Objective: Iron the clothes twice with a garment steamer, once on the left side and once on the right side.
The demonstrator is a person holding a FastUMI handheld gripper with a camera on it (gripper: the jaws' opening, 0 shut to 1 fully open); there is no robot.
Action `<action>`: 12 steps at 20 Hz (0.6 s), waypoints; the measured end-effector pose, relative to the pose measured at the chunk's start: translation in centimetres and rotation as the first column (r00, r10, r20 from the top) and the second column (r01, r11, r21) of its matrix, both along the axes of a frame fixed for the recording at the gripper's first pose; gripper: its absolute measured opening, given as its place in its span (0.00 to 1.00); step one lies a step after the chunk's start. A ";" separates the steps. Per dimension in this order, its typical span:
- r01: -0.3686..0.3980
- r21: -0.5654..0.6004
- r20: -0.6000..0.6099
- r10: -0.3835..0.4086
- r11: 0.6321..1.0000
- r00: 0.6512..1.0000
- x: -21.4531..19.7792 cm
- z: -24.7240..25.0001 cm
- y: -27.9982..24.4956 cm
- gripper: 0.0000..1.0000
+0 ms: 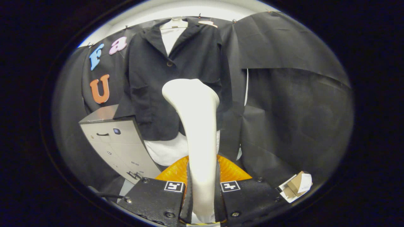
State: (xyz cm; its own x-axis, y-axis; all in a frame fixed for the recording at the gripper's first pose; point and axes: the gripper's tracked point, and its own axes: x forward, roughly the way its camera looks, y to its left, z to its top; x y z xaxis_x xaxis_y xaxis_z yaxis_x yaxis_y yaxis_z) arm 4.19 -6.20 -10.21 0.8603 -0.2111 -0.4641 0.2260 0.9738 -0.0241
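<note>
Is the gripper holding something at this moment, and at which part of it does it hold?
Yes. The gripper is shut on the garment steamer, both fingers pressing its handle near the lower end; the steamer's head rises toward the black jacket.

1. No word, brand or number can be read anywhere here.
2. The gripper point(202, 189) carries two small square black-and-white marker tags, one on each finger block; they bear coded patterns, not letters. Its fingers press on the steamer point(197, 132) handle from both sides.
3. The cabinet point(118, 142) has small dark marks on its drawer fronts, too small to read.
4. The cardboard piece point(296, 186) has a white label, its print too blurred to make out.
</note>
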 end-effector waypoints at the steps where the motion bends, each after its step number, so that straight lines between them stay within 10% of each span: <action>1: -0.024 -0.001 0.018 0.024 1.000 1.000 -0.4 1.0 0.4 0.30; 12: -0.242 0.028 0.222 0.231 0.970 0.947 -10.1 11.0 1.4 0.29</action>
